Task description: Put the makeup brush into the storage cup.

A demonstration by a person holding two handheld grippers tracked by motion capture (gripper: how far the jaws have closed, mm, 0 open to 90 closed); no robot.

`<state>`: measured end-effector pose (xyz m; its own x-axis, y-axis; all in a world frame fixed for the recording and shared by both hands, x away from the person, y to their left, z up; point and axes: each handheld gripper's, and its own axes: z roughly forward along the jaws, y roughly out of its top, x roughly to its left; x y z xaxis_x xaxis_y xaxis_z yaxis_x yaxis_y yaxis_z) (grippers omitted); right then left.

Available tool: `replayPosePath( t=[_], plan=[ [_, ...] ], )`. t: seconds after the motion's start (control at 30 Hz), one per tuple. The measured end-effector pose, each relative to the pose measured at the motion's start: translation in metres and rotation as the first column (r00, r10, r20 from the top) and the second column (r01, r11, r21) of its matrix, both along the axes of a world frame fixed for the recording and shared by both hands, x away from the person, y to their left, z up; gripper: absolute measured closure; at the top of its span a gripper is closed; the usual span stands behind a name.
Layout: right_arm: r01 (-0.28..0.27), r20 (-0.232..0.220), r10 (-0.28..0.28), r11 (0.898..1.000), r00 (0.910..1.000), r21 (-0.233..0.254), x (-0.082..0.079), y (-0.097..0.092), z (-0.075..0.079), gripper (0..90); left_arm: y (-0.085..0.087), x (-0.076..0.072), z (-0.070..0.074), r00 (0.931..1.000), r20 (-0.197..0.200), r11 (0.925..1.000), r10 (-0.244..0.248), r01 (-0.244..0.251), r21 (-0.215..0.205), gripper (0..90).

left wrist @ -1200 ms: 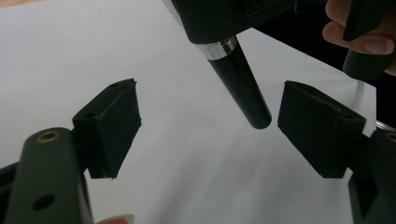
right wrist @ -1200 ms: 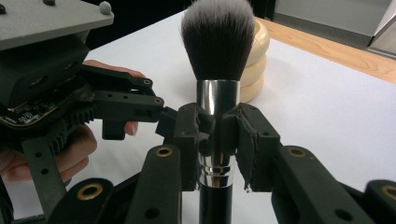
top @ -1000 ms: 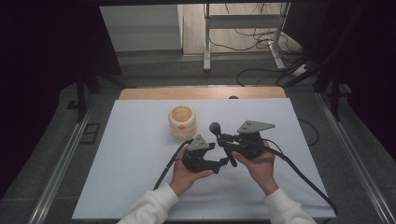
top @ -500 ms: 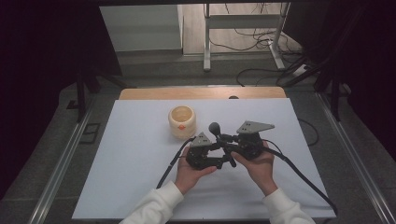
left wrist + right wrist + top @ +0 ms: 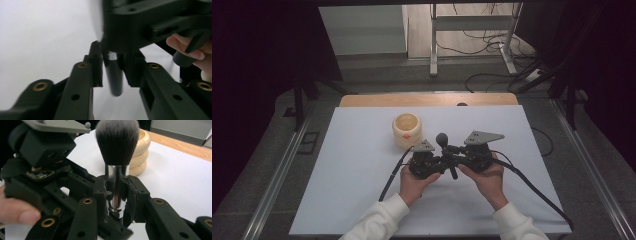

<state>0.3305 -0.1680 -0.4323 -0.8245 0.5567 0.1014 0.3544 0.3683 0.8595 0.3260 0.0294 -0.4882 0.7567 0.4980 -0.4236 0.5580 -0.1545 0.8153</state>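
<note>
A makeup brush with dark bristles, a silver ferrule and a black handle stands between both grippers, above the white table top. My right gripper is shut on the ferrule. My left gripper faces it from the other side. Its jaws have just been closing, and they now press on the black handle. In the high view the brush rises from where the left gripper and the right gripper meet.
A cream ringed cup stands just behind and left of the grippers, close behind the brush in the right gripper view. A wooden strip runs along the table's far edge. Cables trail from both grippers.
The left gripper's jaws, open around the brush handle before, have closed on it. Both hands stay nearly where they were.
</note>
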Motion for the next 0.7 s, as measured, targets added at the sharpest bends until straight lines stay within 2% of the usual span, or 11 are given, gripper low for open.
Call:
replayPosePath(
  t=[0.23,0.5,0.63,0.7],
  plan=[
    [-0.004,0.001,0.004,1.0,1.0,-0.001,-0.0003,0.0005,-0.0006,70.7,0.0005,0.0,0.0003,1.0,-0.007,1.0,-0.005,0.005,0.008,74.0],
    [-0.012,0.015,0.012,1.0,0.9998,0.01,-0.0011,-0.0004,0.001,69.1,0.0018,-0.0014,0.0023,1.0,0.006,0.9999,-0.005,0.005,0.009,74.1],
    [-0.011,0.028,0.01,1.0,0.9996,0.027,-0.0018,-0.0035,0.0049,62.7,0.0039,-0.0008,0.002,1.0,0.005,0.9999,0.0,0.0,0.012,74.0],
    [-0.002,0.04,0.0,0.999,0.9992,0.04,-0.0032,-0.0084,0.0089,54.0,0.0056,-0.0005,0.0025,1.0,0.006,0.9999,0.002,-0.002,0.01,74.1]
  ],
)
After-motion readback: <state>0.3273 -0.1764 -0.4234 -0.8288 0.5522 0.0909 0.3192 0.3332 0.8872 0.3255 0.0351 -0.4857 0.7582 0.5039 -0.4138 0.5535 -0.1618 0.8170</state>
